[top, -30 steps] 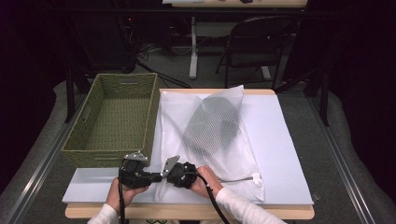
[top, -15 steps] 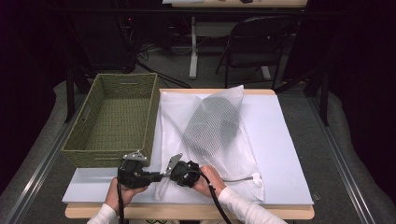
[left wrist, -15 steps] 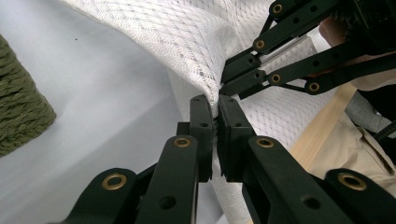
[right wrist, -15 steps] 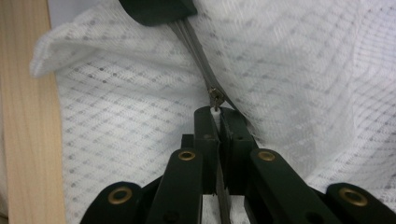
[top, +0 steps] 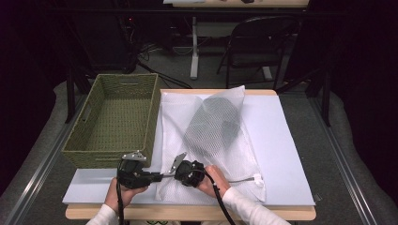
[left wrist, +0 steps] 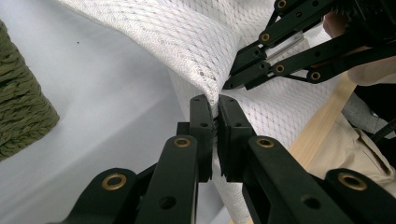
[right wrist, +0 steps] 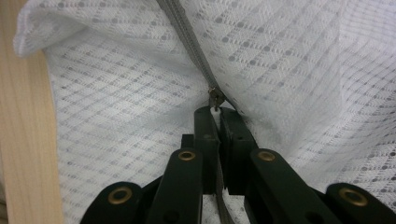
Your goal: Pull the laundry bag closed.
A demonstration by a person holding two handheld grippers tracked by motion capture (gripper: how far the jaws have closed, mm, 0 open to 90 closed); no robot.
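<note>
Zipper work had barely begun: your right gripper (right wrist: 215,114) was clamped on the zipper pull (right wrist: 215,99), your left gripper (left wrist: 214,108) pinched the mesh bag (top: 213,136) at the table's near edge, dark clothing still inside.

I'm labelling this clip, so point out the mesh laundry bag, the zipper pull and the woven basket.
mesh laundry bag (top: 244,145): high view, on its white netting right of the dark clothing inside.
zipper pull (right wrist: 215,99): right gripper view, on the metal slider just above the shut jaws.
woven basket (top: 82,123): high view, on its left wall.
</note>
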